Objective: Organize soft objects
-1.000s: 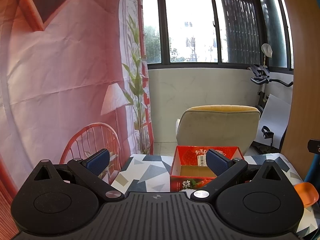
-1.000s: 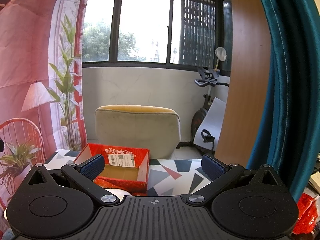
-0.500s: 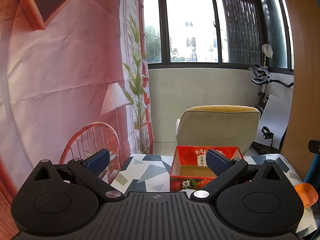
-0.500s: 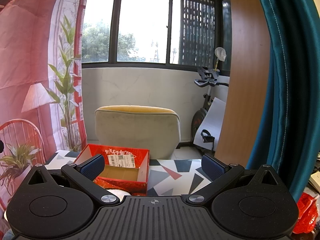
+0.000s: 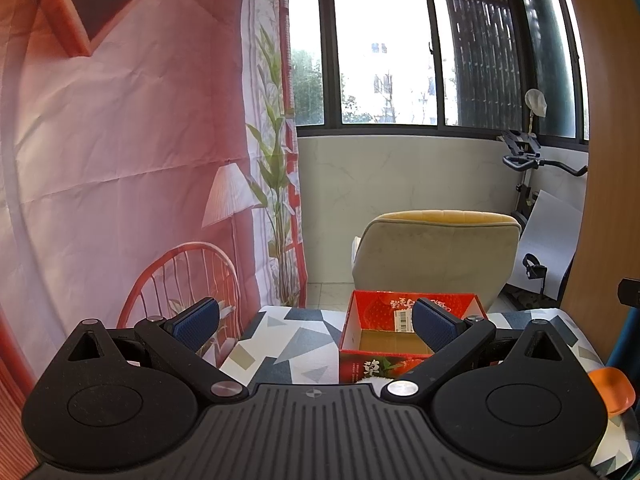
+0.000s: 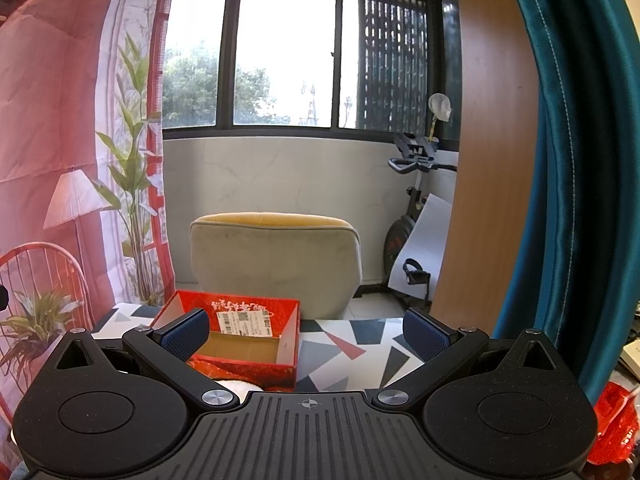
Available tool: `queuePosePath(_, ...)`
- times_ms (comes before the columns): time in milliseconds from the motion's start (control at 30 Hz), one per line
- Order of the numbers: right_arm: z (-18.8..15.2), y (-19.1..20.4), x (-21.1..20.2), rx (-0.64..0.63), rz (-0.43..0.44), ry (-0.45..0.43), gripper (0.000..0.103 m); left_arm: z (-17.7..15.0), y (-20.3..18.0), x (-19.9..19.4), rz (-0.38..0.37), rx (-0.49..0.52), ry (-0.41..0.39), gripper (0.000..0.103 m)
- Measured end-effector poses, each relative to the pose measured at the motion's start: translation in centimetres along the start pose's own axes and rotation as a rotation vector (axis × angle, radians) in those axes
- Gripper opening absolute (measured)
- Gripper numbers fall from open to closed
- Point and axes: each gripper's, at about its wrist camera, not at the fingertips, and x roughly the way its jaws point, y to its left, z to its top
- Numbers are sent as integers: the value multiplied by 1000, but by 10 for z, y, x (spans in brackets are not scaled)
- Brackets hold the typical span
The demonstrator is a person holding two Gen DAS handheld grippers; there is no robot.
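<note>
An open red cardboard box [image 5: 400, 366] [image 6: 256, 366] with a strawberry print and a white label stands on the table with the patterned cloth [image 5: 296, 344] [image 6: 352, 356]. Its brown inside looks bare. My left gripper [image 5: 316, 322] hovers open above the table's near side, its right finger in front of the box. My right gripper [image 6: 306, 332] is open too, with its left finger overlapping the box's left side. A small white soft thing [image 6: 236, 385] peeks out just in front of the box, mostly hidden by the gripper body.
A beige armchair [image 5: 436, 256] [image 6: 276, 264] stands behind the table. A pink printed backdrop [image 5: 120, 160] hangs on the left, a teal curtain [image 6: 568, 200] on the right. An orange object [image 5: 612, 390] and a red crinkly bag [image 6: 616, 424] lie at the right edges.
</note>
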Motion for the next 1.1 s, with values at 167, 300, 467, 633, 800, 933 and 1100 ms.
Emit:
queuePosePath(167, 1, 0, -1, 3, 1, 4, 103, -2, -1, -1, 0, -1, 2, 103)
queuePosePath(300, 1, 0, -1, 5, 2, 4, 103, -2, -1, -1, 0, -1, 3, 103)
queuePosePath(467, 3, 0, -1, 11, 5, 7, 103, -1, 0, 0, 0, -4, 6, 103)
queuePosePath(633, 5, 0, 1, 20, 10, 15, 103, -4, -1, 0, -6, -9, 10, 103)
queuePosePath(800, 4, 0, 1, 20, 10, 14, 103, -6, -2, -1, -10, -12, 8, 103)
queuePosePath(933, 2, -1, 8, 33, 16, 27, 103, -6, 1, 7, -16, -12, 22, 103)
queuePosePath(1100, -12, -7, 29, 90, 60, 50, 103, -18, 5, 30, -4, -29, 75, 103)
